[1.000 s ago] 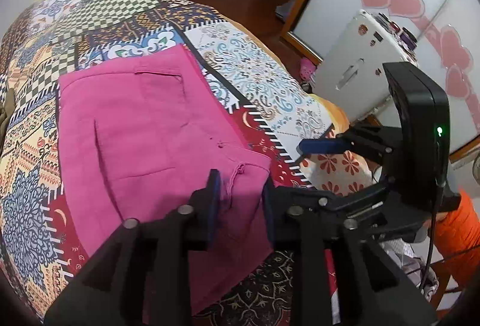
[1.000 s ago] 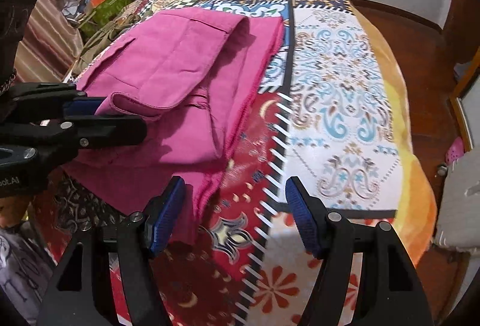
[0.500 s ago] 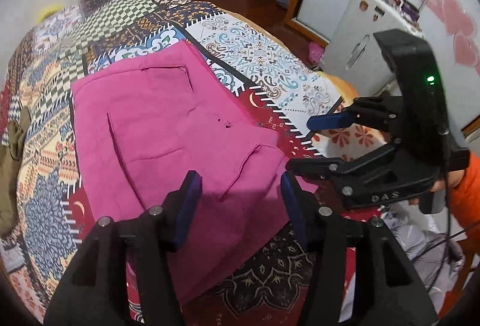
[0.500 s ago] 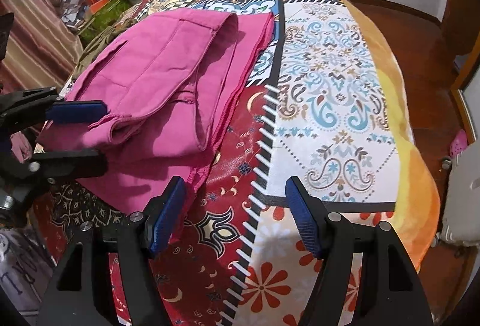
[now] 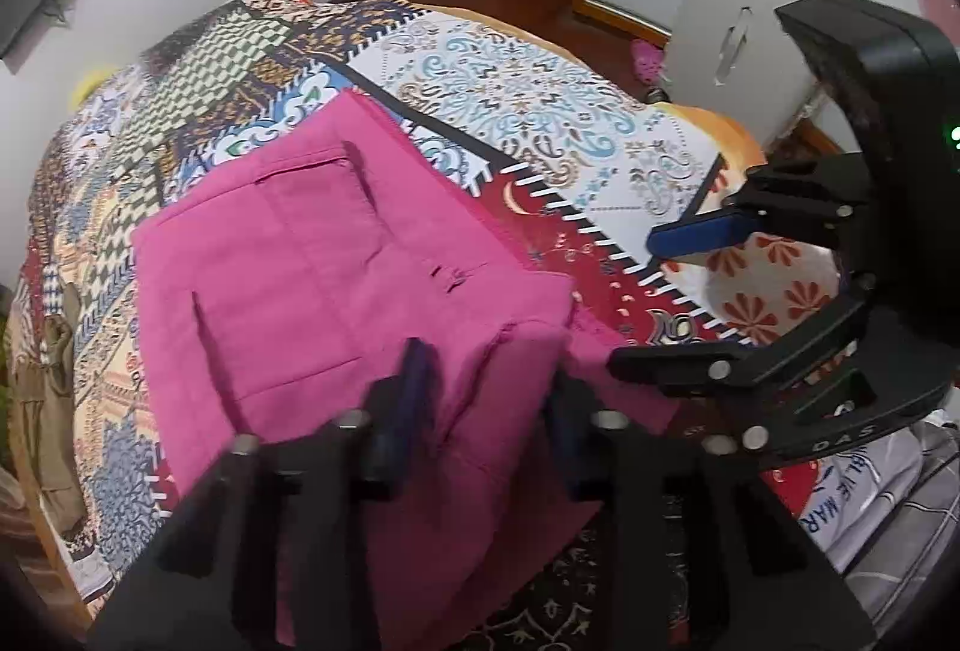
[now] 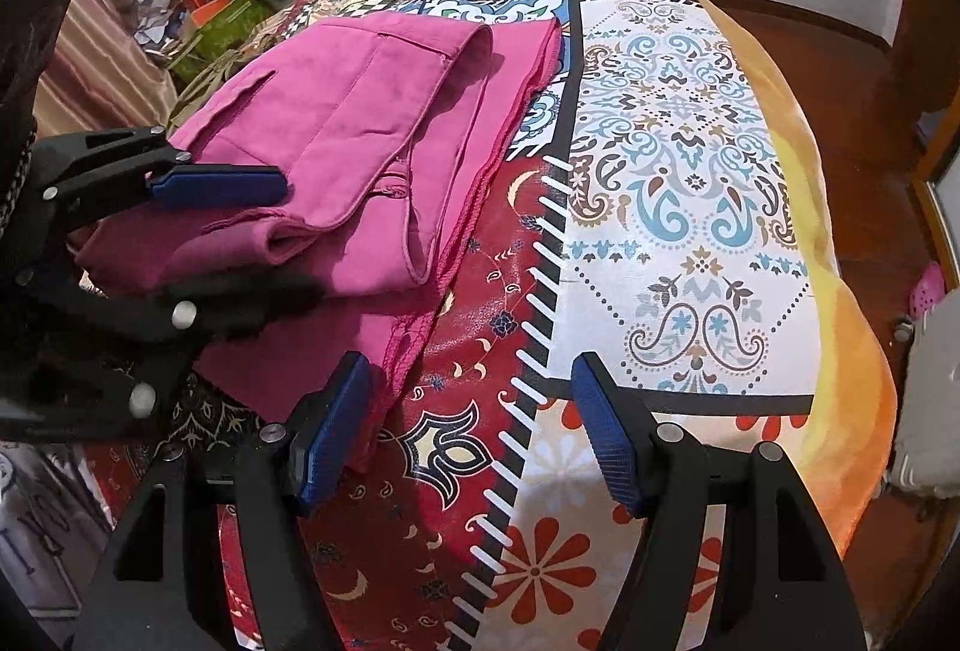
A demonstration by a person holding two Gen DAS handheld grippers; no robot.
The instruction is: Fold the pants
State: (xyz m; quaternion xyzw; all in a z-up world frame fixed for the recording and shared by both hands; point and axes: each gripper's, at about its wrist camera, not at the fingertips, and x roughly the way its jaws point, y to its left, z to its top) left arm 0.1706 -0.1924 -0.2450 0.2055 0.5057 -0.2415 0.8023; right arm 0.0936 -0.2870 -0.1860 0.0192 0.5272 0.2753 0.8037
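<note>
The pink pants [image 5: 312, 267] lie folded in a squarish stack on the patterned bedspread [image 5: 528, 111]; they also show in the right wrist view [image 6: 360, 141]. My left gripper [image 5: 486, 411] is open and empty, just above the stack's near edge. It shows in the right wrist view [image 6: 240, 237] with jaws apart around the fold's near corner, not touching it. My right gripper [image 6: 468, 429] is open and empty over the bedspread [image 6: 678, 159], to the right of the pants. It shows in the left wrist view [image 5: 678, 297].
A white cabinet [image 5: 744, 21] stands beyond the bed's right side on the wooden floor. Olive clothing [image 5: 42, 381] lies at the bed's left edge. A pile of bags and clutter [image 6: 210, 9] sits by the striped curtain. A white printed bag [image 5: 858, 501] is at the bed's foot.
My left gripper let go of the pants' edge and opened wide, then drew back a little. The folded layer now rests on the stack. My right gripper stayed open.
</note>
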